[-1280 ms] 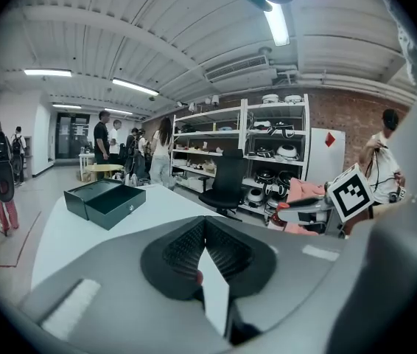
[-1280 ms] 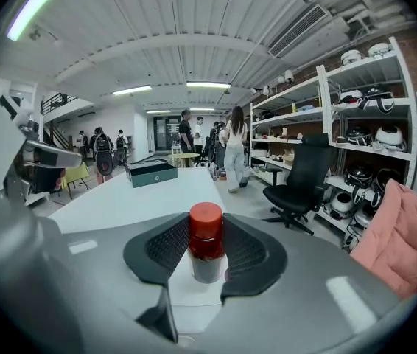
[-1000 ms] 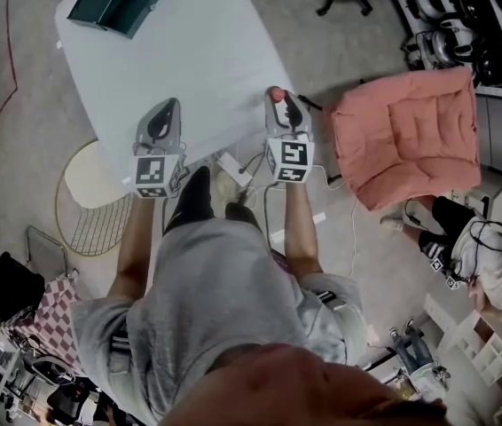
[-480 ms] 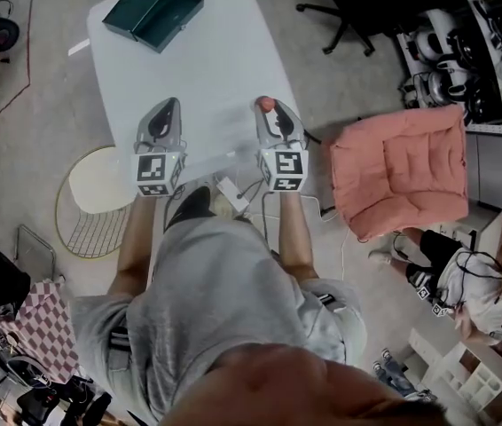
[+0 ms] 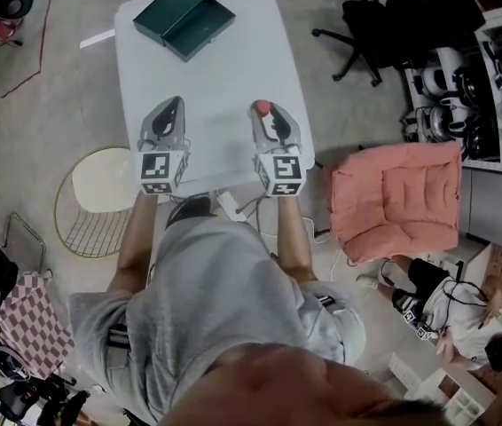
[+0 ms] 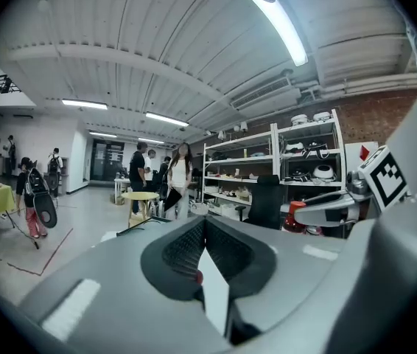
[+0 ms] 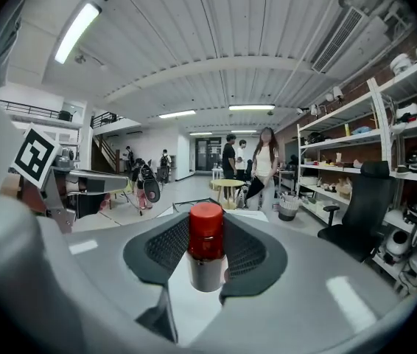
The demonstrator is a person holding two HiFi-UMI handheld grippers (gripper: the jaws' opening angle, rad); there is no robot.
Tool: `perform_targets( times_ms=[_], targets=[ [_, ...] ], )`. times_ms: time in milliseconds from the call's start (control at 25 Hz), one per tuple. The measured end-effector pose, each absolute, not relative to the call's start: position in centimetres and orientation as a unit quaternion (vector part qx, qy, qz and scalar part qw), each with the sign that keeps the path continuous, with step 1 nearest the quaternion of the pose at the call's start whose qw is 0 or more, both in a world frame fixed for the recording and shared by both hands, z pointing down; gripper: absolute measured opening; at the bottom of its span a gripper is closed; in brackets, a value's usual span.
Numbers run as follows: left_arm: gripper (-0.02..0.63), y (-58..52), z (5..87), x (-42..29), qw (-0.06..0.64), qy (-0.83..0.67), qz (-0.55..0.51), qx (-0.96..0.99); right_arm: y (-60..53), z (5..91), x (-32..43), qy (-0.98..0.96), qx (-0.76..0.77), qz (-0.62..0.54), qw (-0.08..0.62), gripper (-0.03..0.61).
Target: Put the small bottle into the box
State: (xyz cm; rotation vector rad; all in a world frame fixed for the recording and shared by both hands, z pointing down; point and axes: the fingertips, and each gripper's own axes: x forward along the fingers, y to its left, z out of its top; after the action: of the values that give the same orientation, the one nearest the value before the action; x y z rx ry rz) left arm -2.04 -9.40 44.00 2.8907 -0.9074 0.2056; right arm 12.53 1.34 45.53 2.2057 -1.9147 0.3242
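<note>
In the head view a dark green box (image 5: 184, 19) lies open at the far end of the white table (image 5: 224, 69). My right gripper (image 5: 265, 110) hovers over the table's near part, shut on the small bottle (image 5: 261, 107). The right gripper view shows its red cap (image 7: 205, 231) and grey body (image 7: 207, 273) upright between the pads, with my right gripper (image 7: 206, 226) pointing level across the room. My left gripper (image 5: 168, 106) hangs beside it at the same height; in its own view my left gripper (image 6: 202, 223) has its tips together and holds nothing.
A pink cushioned chair (image 5: 402, 193) stands to the right of the table, with a black office chair (image 5: 393, 16) behind it. A round wire stool (image 5: 100, 198) sits left of my legs. Shelves with gear (image 5: 499, 87) line the right side. Several people stand far off.
The view has swung so the table and green box sit more central and fully in frame. Both grippers have kept side by side over the table, the right one holding the bottle throughout.
</note>
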Motion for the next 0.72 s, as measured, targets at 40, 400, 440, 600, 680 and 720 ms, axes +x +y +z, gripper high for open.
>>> perform_targets(
  times_ms=[40,400,440,600,680,720],
  targets=[
    [0.011,-10.0,44.0,-2.3,0.052,-0.302,0.067,0.95,0.6,45.5,12.2,-0.651,0.744,0.11,0.101,0.14],
    [0.011,-13.8,45.0,-4.3,0.065,-0.318,0.061,0.944,-5.2,45.3,9.3,-0.678,0.721,0.099,0.105,0.14],
    [0.011,-14.1,45.1,-4.5,0.066,-0.321,0.059,0.943,-5.8,45.2,9.1,-0.682,0.717,0.097,0.106,0.14],
    [0.011,-15.7,45.5,-5.3,0.074,-0.334,0.057,0.938,-8.4,44.9,8.6,-0.693,0.708,0.093,0.103,0.14],
    [0.011,-16.4,46.0,-5.7,0.08,-0.34,0.059,0.935,-9.7,44.9,8.2,-0.7,0.7,0.093,0.102,0.14],
    [0.011,-16.7,46.1,-5.8,0.083,-0.341,0.059,0.935,-10.4,44.9,8.0,-0.704,0.697,0.092,0.102,0.14]
  ],
)
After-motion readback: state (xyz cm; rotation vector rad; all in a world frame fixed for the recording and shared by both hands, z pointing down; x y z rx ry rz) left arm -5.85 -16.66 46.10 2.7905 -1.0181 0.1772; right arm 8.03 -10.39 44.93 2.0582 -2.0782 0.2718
